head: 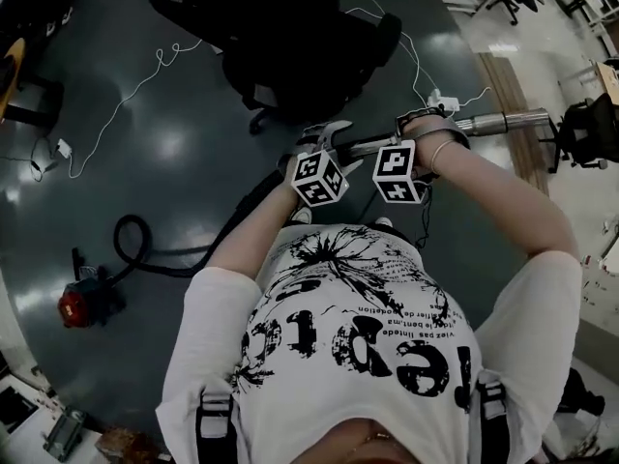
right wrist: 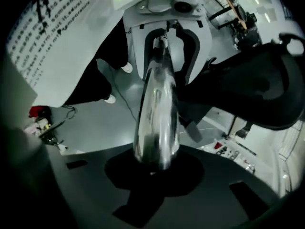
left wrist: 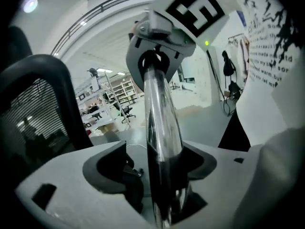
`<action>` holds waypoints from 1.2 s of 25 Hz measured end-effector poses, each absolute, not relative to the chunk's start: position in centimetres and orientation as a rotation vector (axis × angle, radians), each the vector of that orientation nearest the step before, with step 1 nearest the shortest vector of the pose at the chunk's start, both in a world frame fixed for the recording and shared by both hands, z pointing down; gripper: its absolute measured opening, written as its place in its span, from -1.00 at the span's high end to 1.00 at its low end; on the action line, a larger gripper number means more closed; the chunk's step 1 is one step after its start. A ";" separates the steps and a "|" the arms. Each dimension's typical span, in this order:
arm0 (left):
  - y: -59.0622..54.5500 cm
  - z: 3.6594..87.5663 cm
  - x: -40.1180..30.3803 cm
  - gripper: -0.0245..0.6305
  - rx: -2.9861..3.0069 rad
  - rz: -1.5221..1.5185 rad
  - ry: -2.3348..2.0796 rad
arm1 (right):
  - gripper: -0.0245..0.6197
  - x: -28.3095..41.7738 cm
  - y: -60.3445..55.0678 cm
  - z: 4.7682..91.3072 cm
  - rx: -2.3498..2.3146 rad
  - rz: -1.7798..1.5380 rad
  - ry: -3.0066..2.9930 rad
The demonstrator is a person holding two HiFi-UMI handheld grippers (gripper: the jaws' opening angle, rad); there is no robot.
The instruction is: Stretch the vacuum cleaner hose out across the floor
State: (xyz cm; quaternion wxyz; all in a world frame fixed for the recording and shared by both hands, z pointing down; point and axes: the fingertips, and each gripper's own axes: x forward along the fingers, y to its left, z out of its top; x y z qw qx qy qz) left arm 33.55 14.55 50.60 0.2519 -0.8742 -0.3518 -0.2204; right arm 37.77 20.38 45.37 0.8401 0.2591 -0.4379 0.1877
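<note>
Nearest: person's white printed shirt (head: 358, 327), both arms out fwd. L gripper (head: 327, 141) stands wide round the metal tube (head: 503, 121); one pad is clear of it, no squeeze. R gripper (head: 423, 122), just beside, is clamped on the same tube, which runs on toward the right edge of the floor (head: 174, 143).

Floor is dark grey and glossy w/ light glare; paler strip at top right. Black hose (head: 172, 269) lies on it at left, one loop in it, close to the red vacuum (head: 82, 304) near the floor's left edge. White cable (head: 126, 100) trails beyond. Black chair (head: 290, 37) at the top edge.

Far off in L gripper view: shelves (left wrist: 121, 92), ceiling lights, big open workshop room.

Hose's near end is hidden behind the left arm; can't tell how it joins the tube. Vacuum is small, details unclear.
</note>
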 end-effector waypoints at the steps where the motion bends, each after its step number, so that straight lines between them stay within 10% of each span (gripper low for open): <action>1: 15.6 50.9 34.3 -0.05 -2.349 -0.605 -0.906 | 0.67 38.3 21.7 45.9 0.529 0.457 -0.954; 22: 34.7 57.8 41.1 -0.05 -2.070 -0.741 -0.485 | 0.66 37.0 47.0 50.5 0.166 1.731 -1.463; 24: 34.2 57.8 41.1 0.09 -2.078 -0.767 -0.481 | 0.66 36.7 46.6 49.9 0.162 1.759 -1.492; 26: 34.0 57.6 41.0 0.70 -2.096 -0.786 -0.502 | 0.66 36.6 46.0 49.3 0.172 1.784 -1.514; 30: 32.9 57.8 41.0 0.77 -2.068 -0.872 -0.565 | 0.66 36.2 45.2 48.3 0.197 1.850 -1.541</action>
